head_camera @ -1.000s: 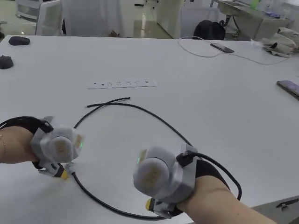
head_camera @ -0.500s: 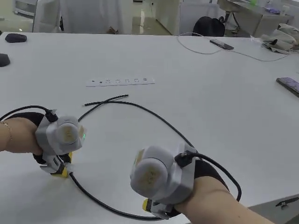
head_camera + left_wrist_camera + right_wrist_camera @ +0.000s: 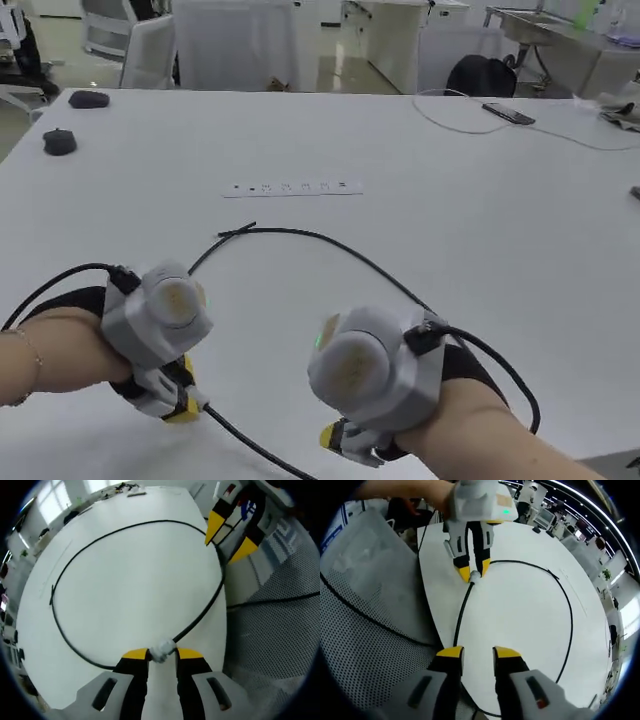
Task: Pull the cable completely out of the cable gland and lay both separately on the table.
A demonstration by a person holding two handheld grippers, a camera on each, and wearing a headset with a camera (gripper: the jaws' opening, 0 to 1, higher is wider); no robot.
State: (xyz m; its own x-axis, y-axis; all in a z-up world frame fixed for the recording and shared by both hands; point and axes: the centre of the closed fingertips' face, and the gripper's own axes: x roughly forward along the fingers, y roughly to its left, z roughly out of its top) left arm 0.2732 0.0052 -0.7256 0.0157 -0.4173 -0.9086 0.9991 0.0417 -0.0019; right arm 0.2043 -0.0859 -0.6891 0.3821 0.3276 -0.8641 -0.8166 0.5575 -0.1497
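Note:
A long black cable (image 3: 340,250) lies in a wide loop on the white table (image 3: 480,220). Its near end runs into a small white cable gland (image 3: 161,652). My left gripper (image 3: 161,655) is shut on that gland, low over the table at the front left (image 3: 183,405). My right gripper (image 3: 479,654) stands open a short way along the same cable (image 3: 462,615), which passes close by its left fingertip (image 3: 451,653). In the right gripper view the left gripper (image 3: 475,572) holds the gland (image 3: 475,578) straight ahead. The cable's far end (image 3: 235,232) lies loose.
A flat white strip (image 3: 292,187) lies beyond the loop. Two dark computer mice (image 3: 60,142) (image 3: 89,99) sit at the far left. A phone (image 3: 509,113) and a thin white lead (image 3: 450,112) lie at the far right. The table's front edge is just behind my hands.
The head camera has shifted. My left gripper has rolled and come slightly nearer with the gland, and the cable's far end has slid a little toward me. The right gripper has barely moved.

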